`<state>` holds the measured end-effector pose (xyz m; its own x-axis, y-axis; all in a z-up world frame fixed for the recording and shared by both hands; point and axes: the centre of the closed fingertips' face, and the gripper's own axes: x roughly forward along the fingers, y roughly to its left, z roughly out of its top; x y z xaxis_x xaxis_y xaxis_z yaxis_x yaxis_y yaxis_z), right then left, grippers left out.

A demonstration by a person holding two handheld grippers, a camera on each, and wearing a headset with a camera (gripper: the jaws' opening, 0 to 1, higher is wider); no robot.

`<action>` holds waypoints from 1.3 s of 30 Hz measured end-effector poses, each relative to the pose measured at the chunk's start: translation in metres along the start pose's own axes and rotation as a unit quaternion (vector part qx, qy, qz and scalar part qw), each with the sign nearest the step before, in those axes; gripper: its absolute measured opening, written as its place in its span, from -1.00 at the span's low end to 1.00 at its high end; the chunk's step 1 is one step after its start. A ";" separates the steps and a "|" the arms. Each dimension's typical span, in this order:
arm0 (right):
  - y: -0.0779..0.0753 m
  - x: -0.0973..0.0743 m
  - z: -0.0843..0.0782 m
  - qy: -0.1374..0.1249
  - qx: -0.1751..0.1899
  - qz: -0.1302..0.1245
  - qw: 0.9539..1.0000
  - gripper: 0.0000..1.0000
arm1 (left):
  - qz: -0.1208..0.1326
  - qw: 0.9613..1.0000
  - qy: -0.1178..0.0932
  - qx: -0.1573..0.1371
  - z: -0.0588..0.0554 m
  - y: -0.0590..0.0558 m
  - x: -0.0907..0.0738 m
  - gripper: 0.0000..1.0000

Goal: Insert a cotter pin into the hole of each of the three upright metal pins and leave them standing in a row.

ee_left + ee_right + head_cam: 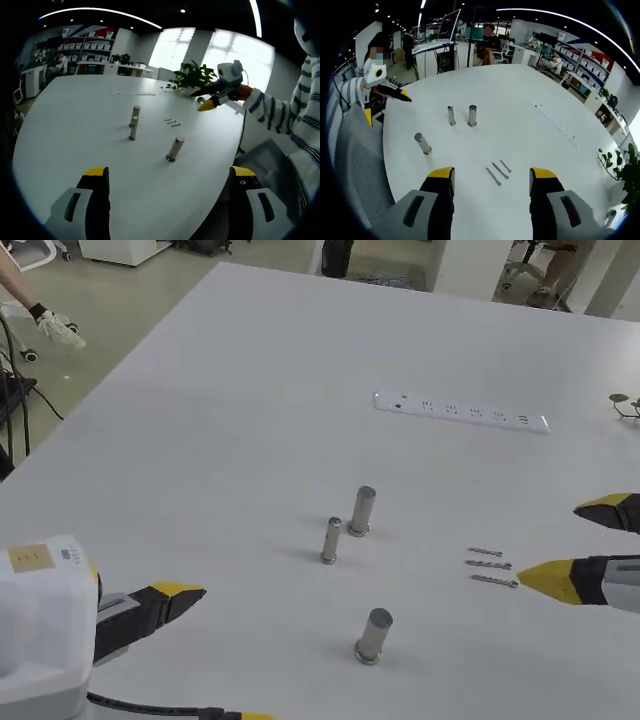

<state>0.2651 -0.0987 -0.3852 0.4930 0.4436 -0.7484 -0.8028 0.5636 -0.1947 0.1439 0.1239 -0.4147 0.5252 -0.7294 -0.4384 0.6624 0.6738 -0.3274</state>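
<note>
Three short silver cylindrical metal pins [363, 511]: upright on white desk [250, 390], between both tongs. Three thin grey cotter pins [490, 564]: loose, just ahead of right tongs [492, 174], released. Left tongs [169, 175]: released, empty.

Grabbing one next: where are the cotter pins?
Head view: the three cotter pins lie side by side, right of the upright metal pins, just ahead of the right tongs.
</note>
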 end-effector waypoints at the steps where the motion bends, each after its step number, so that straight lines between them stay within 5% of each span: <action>1: 0.000 0.002 0.000 0.003 0.000 0.005 1.000 0.12 | 0.001 1.000 0.001 0.001 0.000 0.000 0.000 0.97; 20: -0.015 0.035 0.000 0.038 -0.050 0.060 0.996 -0.25 | 0.016 1.000 -0.002 -0.022 -0.003 0.000 0.001 0.97; 29: -0.019 0.047 -0.016 0.065 -0.078 0.070 0.992 -0.49 | 0.020 0.999 -0.005 -0.034 -0.006 -0.005 0.006 0.93; 39: -0.012 0.065 -0.034 0.106 -0.139 0.112 0.978 -0.80 | 0.031 0.999 -0.001 -0.039 -0.011 -0.001 0.008 0.94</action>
<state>0.2953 -0.1004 -0.4530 0.2374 0.3630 -0.9010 -0.9572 0.2453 -0.1534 0.1416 0.1182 -0.4269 0.5655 -0.6861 -0.4577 0.5849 0.7249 -0.3640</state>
